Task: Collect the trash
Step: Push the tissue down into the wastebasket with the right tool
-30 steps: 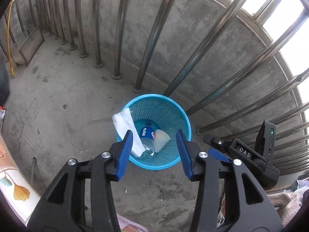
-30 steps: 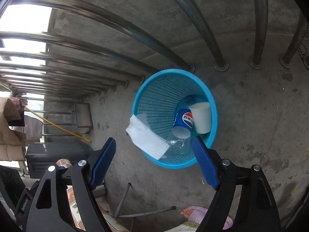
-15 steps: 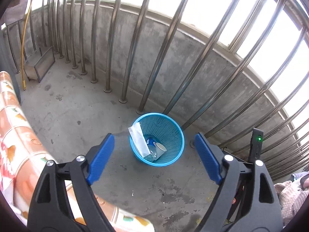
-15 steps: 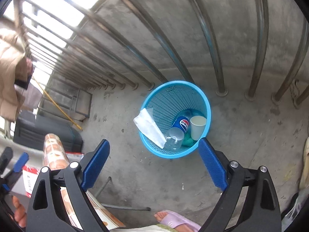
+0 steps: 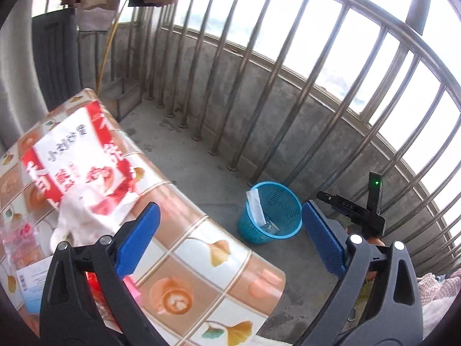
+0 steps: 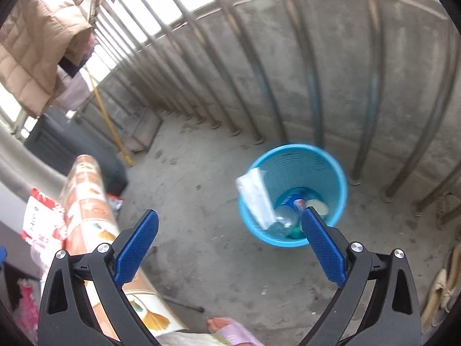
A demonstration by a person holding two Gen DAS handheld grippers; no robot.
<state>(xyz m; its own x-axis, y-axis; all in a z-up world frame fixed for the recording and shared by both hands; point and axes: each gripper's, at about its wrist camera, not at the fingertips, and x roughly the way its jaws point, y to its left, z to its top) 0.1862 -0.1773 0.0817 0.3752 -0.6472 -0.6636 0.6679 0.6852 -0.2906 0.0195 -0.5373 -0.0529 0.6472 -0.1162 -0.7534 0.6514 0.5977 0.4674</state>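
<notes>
Both grippers now sit farther from the blue basket (image 6: 292,196) than a second ago; left gripper (image 5: 230,240) and right gripper (image 6: 230,248) have just spread wide, empty. The Pepsi bottle (image 6: 296,203) lies inside

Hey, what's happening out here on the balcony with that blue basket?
A person is collecting trash with two handheld grippers. Both the left gripper and the right gripper are empty, their jaws having just opened wide. The blue basket on the concrete floor holds a Pepsi bottle, a white cup and a white wrapper leaning over its rim.
</notes>
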